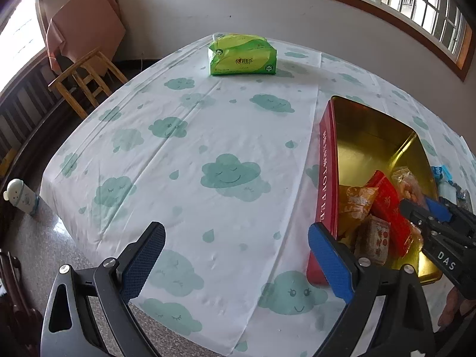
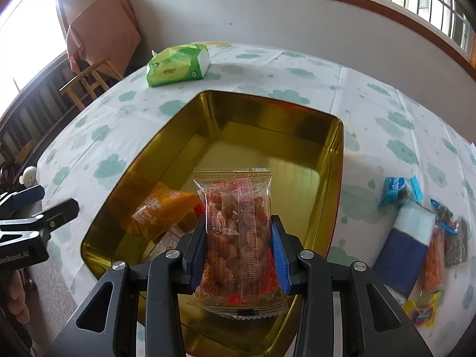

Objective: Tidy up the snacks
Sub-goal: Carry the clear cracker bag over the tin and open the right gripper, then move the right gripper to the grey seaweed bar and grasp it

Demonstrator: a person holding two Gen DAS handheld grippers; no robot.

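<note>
A red tin with a gold inside [image 1: 328, 178] stands open on the table; it also shows in the right wrist view [image 2: 276, 136]. It holds an orange packet [image 2: 157, 211], a red packet [image 1: 389, 205] and a small patterned packet [image 1: 373, 239]. My right gripper [image 2: 238, 247] is shut on a clear packet of peanuts [image 2: 238, 226] and holds it above the near end of the tin. My left gripper [image 1: 238, 255] is open and empty, over the tablecloth just left of the tin.
Loose snacks lie right of the tin: a blue packet [image 2: 398, 189], a blue-and-white box [image 2: 404, 250], an orange packet [image 2: 433, 263], a yellow one [image 2: 424, 311]. A green tissue pack [image 1: 242, 55] sits at the table's far side. A wooden stool [image 1: 86, 78] stands left.
</note>
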